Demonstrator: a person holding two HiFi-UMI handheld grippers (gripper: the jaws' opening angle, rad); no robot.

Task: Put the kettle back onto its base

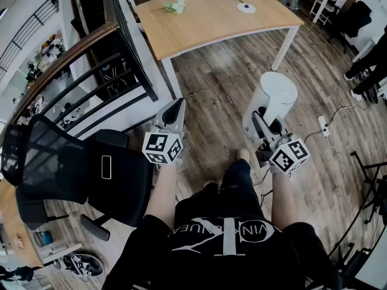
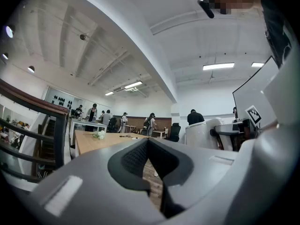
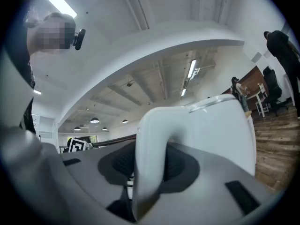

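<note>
The person wears a black, white-lettered T-shirt (image 1: 230,249) and dark trousers (image 1: 239,180). The left gripper (image 1: 177,106) and right gripper (image 1: 266,124) are grey, each with a black-and-white marker cube.

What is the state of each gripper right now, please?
Left gripper: closed, holding nothing.
Right gripper: closed on the handle of the kettle.

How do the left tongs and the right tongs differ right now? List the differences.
The left tongs are shut and empty; the right tongs clamp the handle of the white plastic electric kettle. The left tongs face the light wooden table; the right tongs face the kettle's body. Both are grey, held level, and carry a marker cube.
</note>
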